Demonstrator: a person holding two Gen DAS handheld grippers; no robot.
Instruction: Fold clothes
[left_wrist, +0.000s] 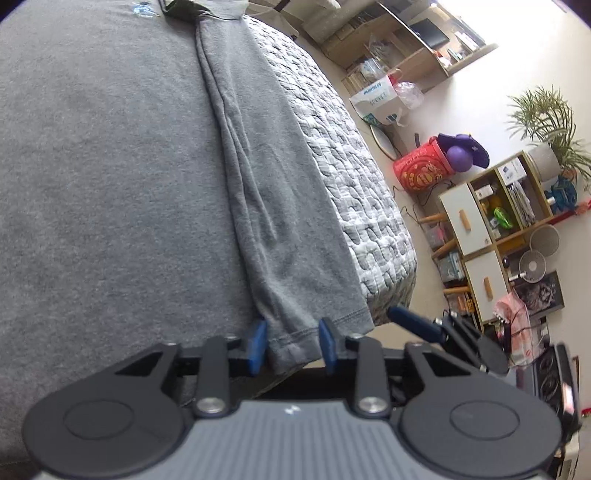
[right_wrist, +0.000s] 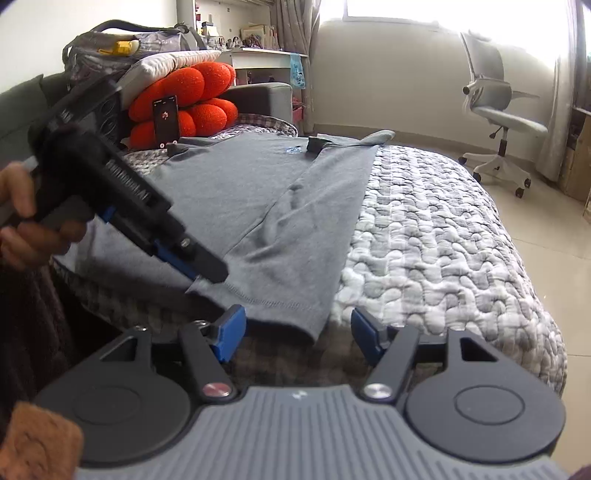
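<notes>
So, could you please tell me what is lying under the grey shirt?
The grey shirt lies spread on a quilted bedspread, which shows bare beside it and along the bed's near edge. Whatever else might sit beneath the shirt's middle is covered by the fabric and cannot be seen.

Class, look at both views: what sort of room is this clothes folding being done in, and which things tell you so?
Most likely a lived-in bedroom. A grey shirt lies spread on a quilted bed; an office chair stands by the window, and a cluttered shelf cabinet stands beside the bed.
</notes>
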